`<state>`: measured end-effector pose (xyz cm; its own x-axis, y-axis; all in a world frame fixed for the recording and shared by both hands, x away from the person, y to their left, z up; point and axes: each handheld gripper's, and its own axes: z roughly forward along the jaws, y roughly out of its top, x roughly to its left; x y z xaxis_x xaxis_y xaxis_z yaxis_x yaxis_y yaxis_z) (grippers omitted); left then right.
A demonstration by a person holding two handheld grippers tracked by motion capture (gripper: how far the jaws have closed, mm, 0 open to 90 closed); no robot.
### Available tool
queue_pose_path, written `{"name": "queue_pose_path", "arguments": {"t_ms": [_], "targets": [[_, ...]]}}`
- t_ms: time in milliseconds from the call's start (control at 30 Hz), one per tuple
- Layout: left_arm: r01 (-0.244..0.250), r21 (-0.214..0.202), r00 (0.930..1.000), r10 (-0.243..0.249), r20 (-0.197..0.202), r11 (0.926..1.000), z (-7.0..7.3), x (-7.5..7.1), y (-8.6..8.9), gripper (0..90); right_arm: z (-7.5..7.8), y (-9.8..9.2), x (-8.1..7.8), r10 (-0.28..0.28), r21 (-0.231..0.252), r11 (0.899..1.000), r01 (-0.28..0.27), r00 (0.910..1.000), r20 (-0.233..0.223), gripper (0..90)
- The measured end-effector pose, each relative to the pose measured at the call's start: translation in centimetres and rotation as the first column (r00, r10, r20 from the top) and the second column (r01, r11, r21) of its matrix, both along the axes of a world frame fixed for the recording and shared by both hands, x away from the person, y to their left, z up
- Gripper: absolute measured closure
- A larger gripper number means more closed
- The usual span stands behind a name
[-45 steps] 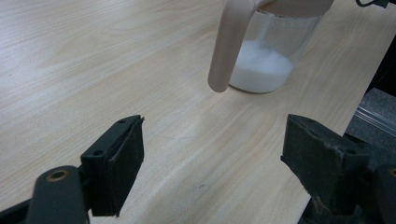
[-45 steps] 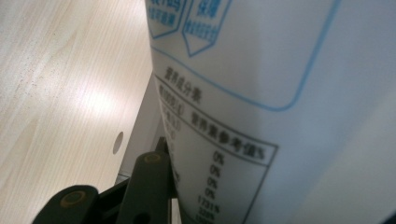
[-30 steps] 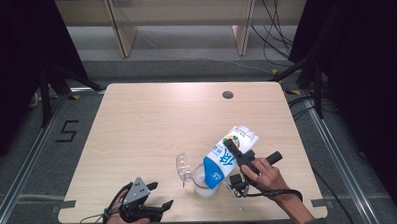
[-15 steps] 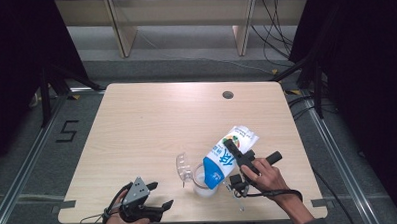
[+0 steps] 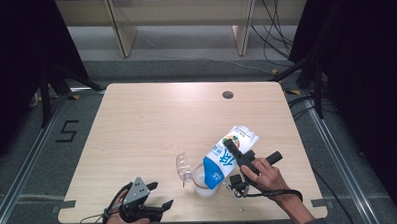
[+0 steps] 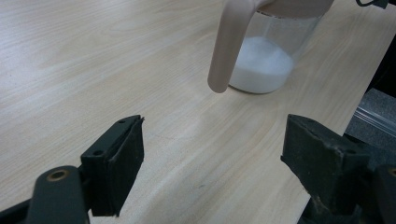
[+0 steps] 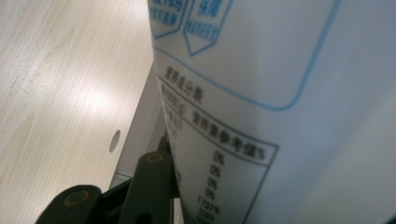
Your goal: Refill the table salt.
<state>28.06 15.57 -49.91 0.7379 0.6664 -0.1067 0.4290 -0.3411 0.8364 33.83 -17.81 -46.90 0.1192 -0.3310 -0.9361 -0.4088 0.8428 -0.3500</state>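
R gripper (image 5: 234, 160) clamps the milk carton (image 5: 223, 158), long axis tipped down-left w/ spout end over the glass jug (image 5: 203, 184) near worktop (image 5: 152, 128) front edge; L gripper (image 5: 155, 207), jaws wide & empty, sits just left of jug.

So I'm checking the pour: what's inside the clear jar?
White powder lies heaped at the bottom of the clear jar; its mouth is covered by the tilted bag, so any flow is hidden.

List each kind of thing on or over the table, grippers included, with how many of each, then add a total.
Grippers: 2, the left gripper and the right gripper
Cartons: 1, the white and blue carton
Clear pitchers: 1, the pitcher
Total: 4
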Motion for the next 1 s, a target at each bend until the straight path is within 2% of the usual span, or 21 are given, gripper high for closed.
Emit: {"name": "queue_pose_path", "arguments": {"t_ms": [33, 67, 100, 167, 300, 333, 367, 400, 433, 467, 500, 533, 567, 600, 633, 667, 700, 867, 933, 967, 1000], "targets": [[0.000, -0.004, 1.0000, 0.000, -0.001, 1.0000, 0.00, -0.01, -0.01, 20.3, -0.24, -0.14, -0.05, -0.016, 0.023, 1.000, 0.016, 0.9998, -0.015, 66.7], [-0.006, -0.032, 1.0000, 0.006, -0.001, 0.9995, -0.05, -0.08, -0.19, 20.3, -0.24, -0.16, -0.06, -0.019, 0.023, 1.000, 0.019, 0.9997, -0.015, 66.7], [0.008, -0.022, 0.9999, -0.008, 0.012, 0.9997, -0.04, 0.01, -0.12, 20.3, -0.19, -0.13, -0.05, -0.015, 0.020, 1.000, 0.015, 0.9998, -0.012, 66.8], [-0.008, -0.035, 1.0000, 0.008, -0.006, 0.9994, -0.11, -0.11, -0.22, 20.3, 0.08, 0.04, 0.02, 0.006, -0.009, 1.000, -0.005, 1.0000, 0.005, 66.9], [-0.005, -0.031, 1.0000, 0.005, -0.005, 0.9995, -0.06, -0.10, -0.18, 20.3, -0.33, -0.24, 0.02, -0.019, 0.033, 0.999, 0.020, 0.9997, -0.016, 66.9], [0.008, 0.011, 0.9999, -0.008, 0.010, 0.9999, 0.05, 0.05, 0.10, 20.3, -0.34, -0.25, 0.03, -0.021, 0.029, 0.999, 0.022, 0.9996, -0.017, 66.9], [0.004, -0.012, 1.0000, -0.004, 0.009, 0.9999, -0.01, -0.01, -0.02, 20.3, -0.32, -0.23, 0.03, -0.021, 0.025, 0.999, 0.021, 0.9997, -0.015, 67.0], [0.007, -0.012, 1.0000, -0.007, 0.005, 0.9999, 0.02, -0.04, -0.03, 20.3, -0.33, -0.23, 0.02, -0.021, 0.026, 0.999, 0.022, 0.9996, -0.016, 67.0], [0.008, -0.023, 0.9999, -0.008, 0.011, 0.9997, -0.05, 0.00, -0.11, 20.3, -0.03, -0.04, 0.00, -0.011, -0.008, 1.000, 0.011, 0.9999, -0.005, 66.9], [0.007, -0.023, 0.9999, -0.006, 0.008, 0.9997, -0.03, -0.02, -0.12, 20.3, -0.04, -0.01, 0.00, -0.005, -0.003, 1.000, 0.005, 1.0000, -0.002, 67.0], [0.012, 0.008, 0.9999, -0.012, 0.011, 0.9999, 0.03, 0.06, 0.08, 20.3, -0.13, 0.00, 0.03, 0.003, 0.005, 1.000, -0.003, 1.0000, 0.004, 67.0], [-0.008, -0.020, 1.0000, 0.008, -0.003, 0.9998, -0.01, -0.13, -0.13, 20.3, -0.12, 0.07, 0.08, 0.010, 0.012, 1.000, -0.010, 0.9999, 0.010, 67.0], [0.000, 0.005, 1.0000, 0.000, 0.003, 1.0000, 0.06, -0.05, 0.04, 20.3, -0.05, 0.12, 0.05, 0.022, -0.003, 1.000, -0.022, 0.9995, 0.020, 67.1], [-0.005, -0.002, 1.0000, 0.005, -0.001, 1.0000, 0.01, -0.06, 0.00, 20.3, -0.40, -0.02, 0.04, 0.007, 0.032, 0.999, -0.007, 1.0000, 0.002, 67.1], [-0.004, -0.014, 1.0000, 0.004, -0.002, 0.9999, -0.01, -0.07, -0.06, 20.3, -0.47, -0.10, -0.04, -0.012, 0.029, 1.000, 0.013, 0.9999, -0.010, 67.2], [0.001, 0.007, 1.0000, -0.001, 0.008, 1.0000, 0.07, -0.04, 0.05, 20.3, -0.51, -0.14, -0.07, -0.023, 0.026, 0.999, 0.023, 0.9996, -0.017, 67.3], [0.007, -0.008, 0.9999, -0.007, 0.010, 0.9999, 0.06, -0.05, -0.02, 20.3, -0.49, -0.13, -0.07, -0.021, 0.023, 1.000, 0.022, 0.9997, -0.015, 67.3], [0.003, -0.012, 1.0000, -0.003, 0.005, 0.9999, 0.04, -0.05, -0.04, 20.3, -0.37, -0.06, -0.02, -0.002, 0.020, 1.000, 0.002, 1.0000, -0.002, 67.5], [0.008, 0.012, 0.9999, -0.008, 0.011, 0.9999, 0.09, 0.01, 0.08, 20.3, -0.37, -0.05, -0.06, -0.002, 0.018, 1.000, 0.002, 1.0000, -0.001, 67.6], [-0.006, -0.020, 1.0000, 0.006, -0.003, 0.9998, 0.01, -0.13, -0.12, 20.3, -0.32, -0.02, -0.06, -0.002, 0.013, 1.000, 0.002, 1.0000, 0.000, 67.7], [0.002, -0.011, 1.0000, -0.002, 0.006, 0.9999, 0.06, -0.08, -0.04, 20.3, -0.47, -0.09, -0.10, -0.015, 0.028, 1.000, 0.015, 0.9998, -0.011, 67.7]]}}
